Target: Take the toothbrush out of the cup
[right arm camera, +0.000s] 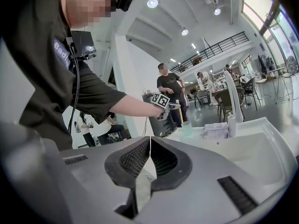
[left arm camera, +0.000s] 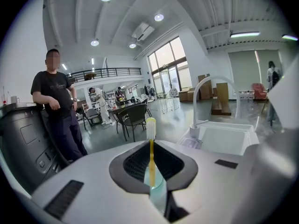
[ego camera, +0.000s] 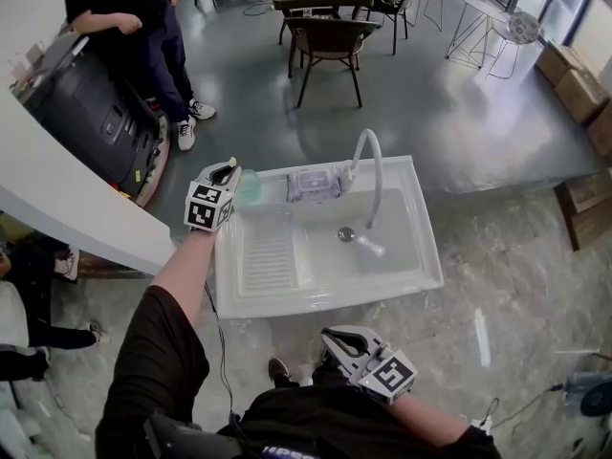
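Observation:
A yellow toothbrush (left arm camera: 151, 158) with a pale bristle head stands upright between the jaws of my left gripper (left arm camera: 151, 148), which is shut on its handle. Its lower end reaches into a translucent pale green cup (left arm camera: 158, 191) just below the jaws. In the head view the left gripper (ego camera: 228, 168) is at the back left corner of the white sink (ego camera: 421, 256), beside the cup (ego camera: 250, 187). The right gripper view shows the toothbrush (right arm camera: 180, 115) over the cup (right arm camera: 187, 128). My right gripper (ego camera: 335, 338) is low near my body, shut and empty (right arm camera: 150, 143).
A white curved faucet (ego camera: 369, 157) and a clear plastic box (ego camera: 314, 185) stand on the sink's back rim. A person (ego camera: 143, 27) stands by a black machine (ego camera: 86, 103) at the left. A chair (ego camera: 330, 41) and table lie beyond.

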